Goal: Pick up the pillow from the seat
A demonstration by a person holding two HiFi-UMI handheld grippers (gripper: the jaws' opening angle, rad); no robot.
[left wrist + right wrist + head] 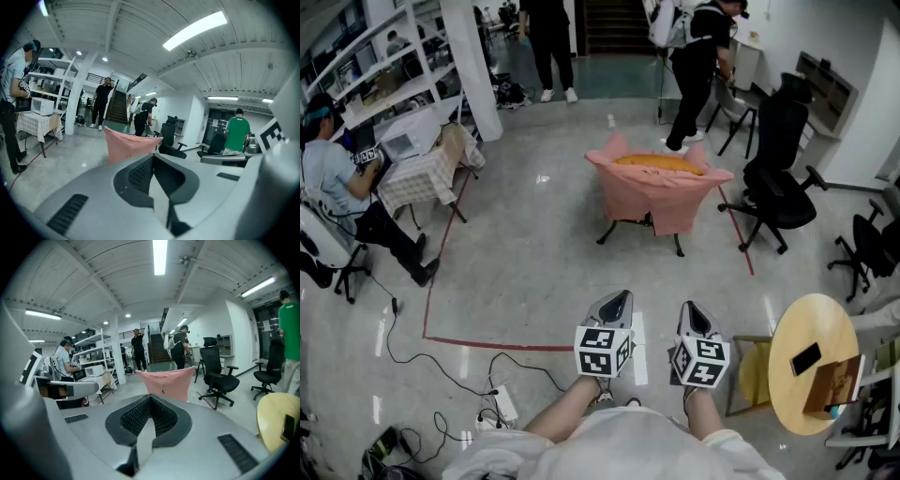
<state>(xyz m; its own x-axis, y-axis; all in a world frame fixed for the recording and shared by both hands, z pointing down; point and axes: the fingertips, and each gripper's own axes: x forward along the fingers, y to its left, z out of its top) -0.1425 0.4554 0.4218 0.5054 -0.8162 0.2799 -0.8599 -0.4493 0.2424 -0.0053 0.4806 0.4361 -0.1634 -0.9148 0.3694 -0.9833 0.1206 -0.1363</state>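
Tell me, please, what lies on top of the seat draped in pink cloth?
An orange pillow lies on top, between raised corners of the pink cloth. That cloth hides the seat itself; only its dark legs show beneath.

A pink cloth-draped seat stands on the glossy grey floor, well ahead of both pairs of jaws. A flat orange pillow lies on it.

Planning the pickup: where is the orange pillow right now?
Head view, upper centre: the flat orange pillow lies on the pink-draped seat, left of the black office chair.
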